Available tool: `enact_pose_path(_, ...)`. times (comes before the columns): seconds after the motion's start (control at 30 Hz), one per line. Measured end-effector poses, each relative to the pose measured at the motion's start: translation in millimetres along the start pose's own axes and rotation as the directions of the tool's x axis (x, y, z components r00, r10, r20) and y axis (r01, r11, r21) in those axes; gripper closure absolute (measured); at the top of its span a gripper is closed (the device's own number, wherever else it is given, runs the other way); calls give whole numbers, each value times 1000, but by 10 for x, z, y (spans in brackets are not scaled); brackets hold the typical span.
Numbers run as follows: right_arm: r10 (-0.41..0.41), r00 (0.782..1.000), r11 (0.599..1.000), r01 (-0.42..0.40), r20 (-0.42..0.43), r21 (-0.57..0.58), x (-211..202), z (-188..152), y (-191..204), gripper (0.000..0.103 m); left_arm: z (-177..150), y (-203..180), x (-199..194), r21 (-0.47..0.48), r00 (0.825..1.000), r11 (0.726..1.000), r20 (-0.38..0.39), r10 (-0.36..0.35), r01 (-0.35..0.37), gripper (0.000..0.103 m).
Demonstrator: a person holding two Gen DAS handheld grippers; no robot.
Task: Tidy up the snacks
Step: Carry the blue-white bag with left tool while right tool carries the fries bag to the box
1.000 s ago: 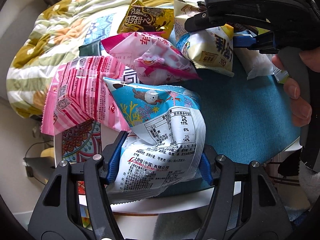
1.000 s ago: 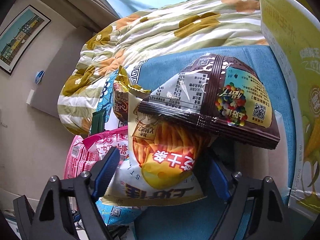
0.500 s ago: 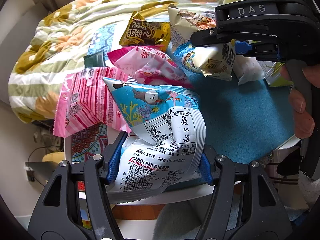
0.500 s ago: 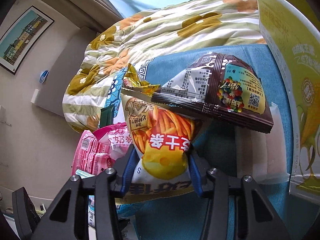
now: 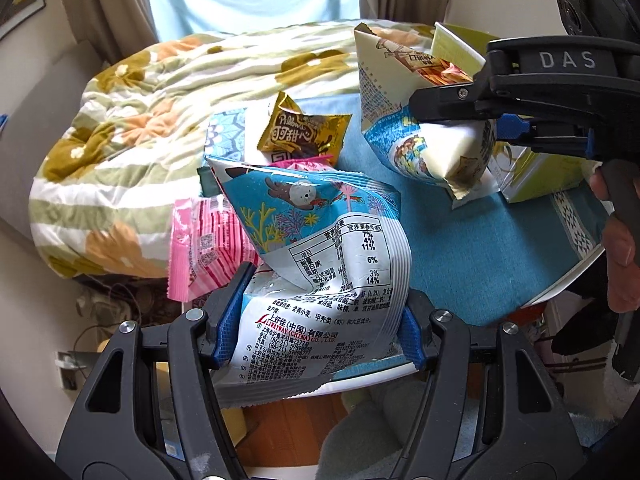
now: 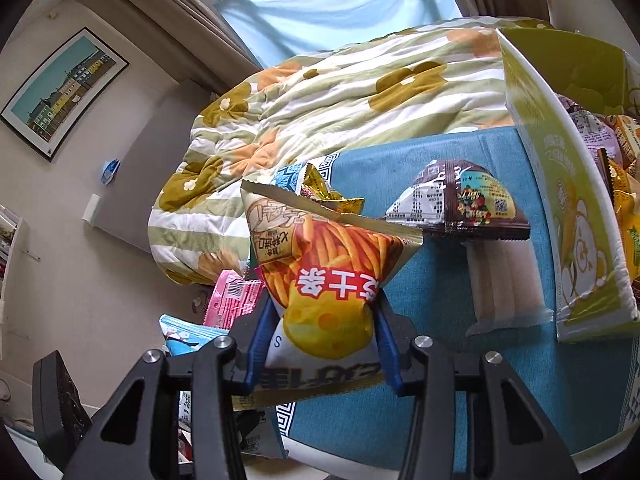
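Here the left gripper (image 5: 320, 324) is clamped on a blue-and-white snack bag (image 5: 320, 264), held above the near left edge of the blue tablecloth (image 5: 472, 248). The right gripper (image 6: 320, 340) pinches a cheese-stick bag (image 6: 324, 280), lifted clear of the cloth, with a brown candy packet (image 6: 460, 200) lying farther right beside the green box (image 6: 560, 208).
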State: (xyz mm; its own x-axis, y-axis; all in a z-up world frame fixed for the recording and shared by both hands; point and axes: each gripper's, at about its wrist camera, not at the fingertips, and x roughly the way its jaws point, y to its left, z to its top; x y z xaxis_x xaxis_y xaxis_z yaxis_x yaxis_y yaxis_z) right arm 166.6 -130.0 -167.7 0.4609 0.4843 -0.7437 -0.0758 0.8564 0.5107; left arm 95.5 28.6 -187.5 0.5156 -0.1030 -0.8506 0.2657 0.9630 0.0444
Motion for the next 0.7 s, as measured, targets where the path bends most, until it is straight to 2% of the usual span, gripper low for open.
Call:
enact_pose_path(0.17, -2, 999, 1000, 2, 44, -5, -279, -58, 103, 60, 101, 32, -154, 0, 999, 1000, 41, -18, 18, 42)
enact_pose_path(0.33, -31, 994, 1000, 30, 107, 4, -629, -37, 67, 60, 387, 10, -293, 5, 995, 1000, 100, -27, 27, 42)
enact_pose_path(0.5, -66, 981, 998, 65, 185, 11, -974, 86, -81, 60, 827, -168, -398, 26, 986, 999, 166, -36, 32, 42)
enact_pose_path(0.7, -105, 963, 994, 101, 249, 29, -1348, 357, -504, 60, 1470, -581, -381, 37, 973, 998, 225, -60, 53, 42)
